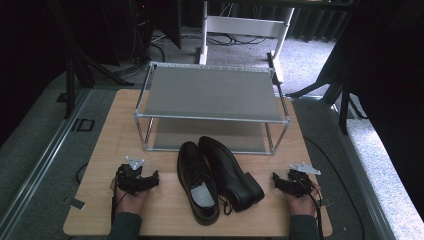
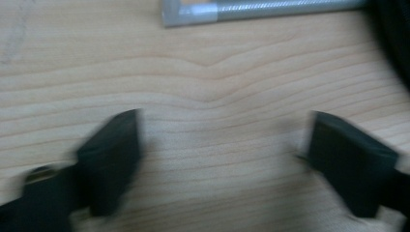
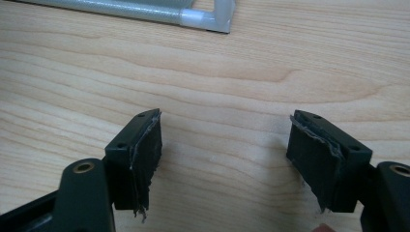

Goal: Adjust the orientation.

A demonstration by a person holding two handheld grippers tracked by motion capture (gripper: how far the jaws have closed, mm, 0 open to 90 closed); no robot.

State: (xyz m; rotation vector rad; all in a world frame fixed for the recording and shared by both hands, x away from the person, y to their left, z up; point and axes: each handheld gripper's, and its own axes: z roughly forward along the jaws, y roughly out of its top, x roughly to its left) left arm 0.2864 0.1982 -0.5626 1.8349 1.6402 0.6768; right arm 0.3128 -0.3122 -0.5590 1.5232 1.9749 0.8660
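While both tongs, left point(image 1: 148, 178) and right point(image 1: 278, 181), sit spread and empty on the desk point(image 1: 100, 150), the shoes point(image 1: 215, 177) lie between them, rack point(image 1: 210, 95) at 12 o'clock; grip each shoe mid-body, keep it level.

A lab: dark curtains point(image 1: 30, 45), floor cables point(image 1: 235, 39), wooden table point(image 1: 100, 150) on carpet.

Both hands rest low, well apart. The left tongs point(image 1: 136, 176) and the right tongs point(image 1: 292, 181) point forward, each with jaws spread wide and nothing between them.
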